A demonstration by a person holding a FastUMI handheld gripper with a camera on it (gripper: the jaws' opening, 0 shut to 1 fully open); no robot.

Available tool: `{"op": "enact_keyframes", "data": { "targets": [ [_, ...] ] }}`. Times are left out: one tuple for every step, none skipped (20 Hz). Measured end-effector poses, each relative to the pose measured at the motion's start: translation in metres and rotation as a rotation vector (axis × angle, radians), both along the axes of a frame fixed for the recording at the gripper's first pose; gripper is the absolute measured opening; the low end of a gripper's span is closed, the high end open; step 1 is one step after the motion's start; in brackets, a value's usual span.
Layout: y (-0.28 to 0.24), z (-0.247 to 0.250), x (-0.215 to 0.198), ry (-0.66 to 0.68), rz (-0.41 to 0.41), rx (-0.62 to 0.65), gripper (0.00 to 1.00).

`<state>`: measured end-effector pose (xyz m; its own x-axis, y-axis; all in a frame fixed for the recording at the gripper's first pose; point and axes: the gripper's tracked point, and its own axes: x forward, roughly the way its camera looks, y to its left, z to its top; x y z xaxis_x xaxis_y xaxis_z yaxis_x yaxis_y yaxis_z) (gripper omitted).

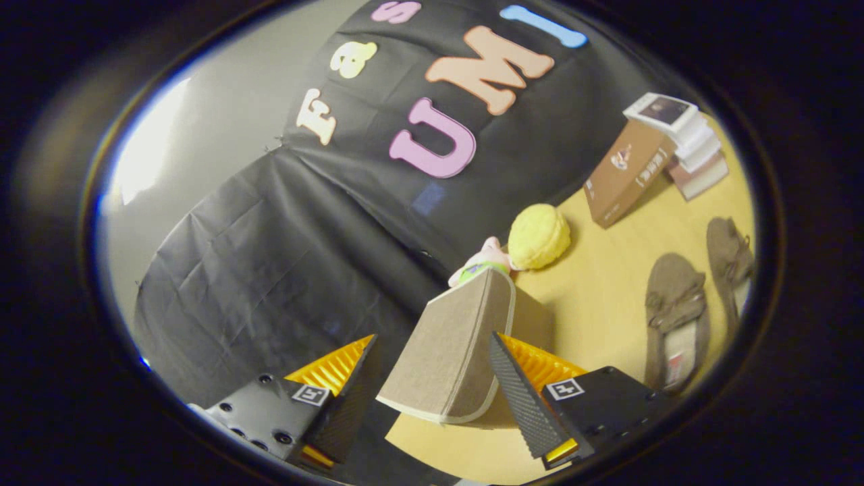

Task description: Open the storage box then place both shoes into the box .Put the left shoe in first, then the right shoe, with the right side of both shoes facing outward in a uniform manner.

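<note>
Here the gripper (432,385) has its two fingers set on either side of the storage box's lid (449,351), a fabric-covered beige flap with a pale edge. The lid stands raised and tilted between them; one finger presses its outer face, but whether the other truly touches it cannot be told. Under the lid, only a sliver of the storage box (533,317) shows, resting on the light wooden table (607,270).

Beyond the fingers, the two brown shoes (675,317) lie side by side on the table, well apart from the box, their openings up and bows on the toes. Just beyond the lid's far edge sits a small pink and green plush toy (482,260), touching a round yellow ball (538,236). Farther off, a brown book (624,175) leans against a short stack of books (695,152). The booth's black cloth wall (283,229) hangs behind the table.
</note>
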<state>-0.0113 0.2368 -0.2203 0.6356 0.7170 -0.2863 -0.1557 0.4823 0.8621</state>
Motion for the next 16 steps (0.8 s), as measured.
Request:
{"op": "enact_keyframes", "data": {
  "targets": [
    [0.005,-0.006,-0.003,0.013,0.014,0.001,1.00],
    [0.011,-0.012,-0.008,0.019,0.026,0.006,1.00],
    [0.016,-0.018,-0.010,0.029,0.038,0.012,1.00],
    [0.024,-0.024,-0.015,0.044,0.051,0.028,1.00],
    [0.029,-0.031,-0.015,0.064,0.059,0.046,1.00],
    [0.033,-0.039,-0.016,0.083,0.056,0.066,1.00],
    [0.035,-0.045,-0.014,0.105,0.049,0.085,1.00],
    [0.036,-0.051,-0.017,0.126,0.042,0.104,1.00],
    [0.035,-0.056,-0.016,0.141,0.030,0.123,1.00],
    [0.033,-0.058,-0.016,0.154,0.014,0.133,1.00],
    [0.031,-0.064,-0.014,0.174,-0.004,0.142,1.00],
    [0.032,-0.071,-0.013,0.201,-0.018,0.160,1.00],
    [0.034,-0.076,-0.012,0.238,-0.025,0.197,1.00],
    [0.038,-0.078,-0.009,0.273,-0.031,0.252,1.00],
    [0.041,-0.078,-0.005,0.301,-0.038,0.303,1.00],
    [0.045,-0.079,-0.006,0.320,-0.041,0.333,1.00]
  ]
}}
